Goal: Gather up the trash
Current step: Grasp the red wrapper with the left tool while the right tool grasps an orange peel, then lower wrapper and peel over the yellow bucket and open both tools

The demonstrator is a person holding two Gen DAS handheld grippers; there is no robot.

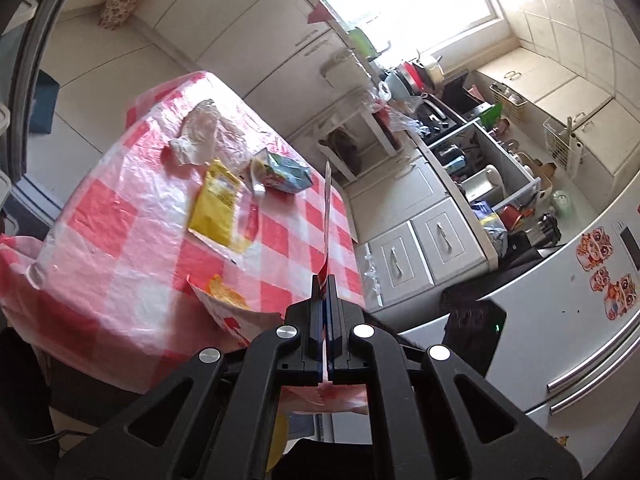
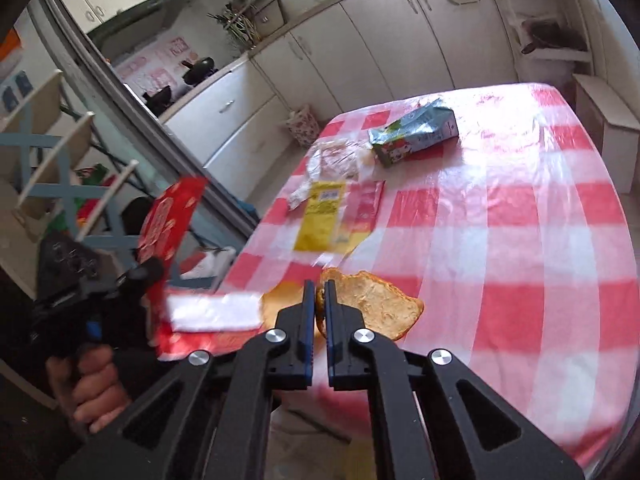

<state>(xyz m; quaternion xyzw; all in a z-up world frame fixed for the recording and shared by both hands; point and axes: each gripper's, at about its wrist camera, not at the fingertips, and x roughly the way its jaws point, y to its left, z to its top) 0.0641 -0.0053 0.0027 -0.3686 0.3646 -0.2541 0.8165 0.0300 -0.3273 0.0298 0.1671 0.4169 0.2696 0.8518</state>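
Left gripper [image 1: 325,280]: clenched on the edge of a red bag [image 2: 170,216], held off the table's edge at 9 o'clock in the right view. Right gripper [image 2: 319,286]: clamped on a slice of bread [image 2: 376,304] over the checked tablecloth [image 2: 520,240]. Still lying at 12 o'clock: yellow packet [image 2: 320,216], crushed carton [image 2: 412,132], clear plastic wrapper [image 2: 332,158].

Right gripper [image 2: 319,292], jaws closed on a toasted bread slice [image 2: 380,304] above the red-checked tablecloth [image 2: 520,240]. At 12 o'clock, a crushed drink carton [image 2: 414,132]; at 11 o'clock, a yellow packet [image 2: 320,216]. At 9 o'clock, the left gripper [image 2: 150,274] pinches a red bag [image 2: 168,220].
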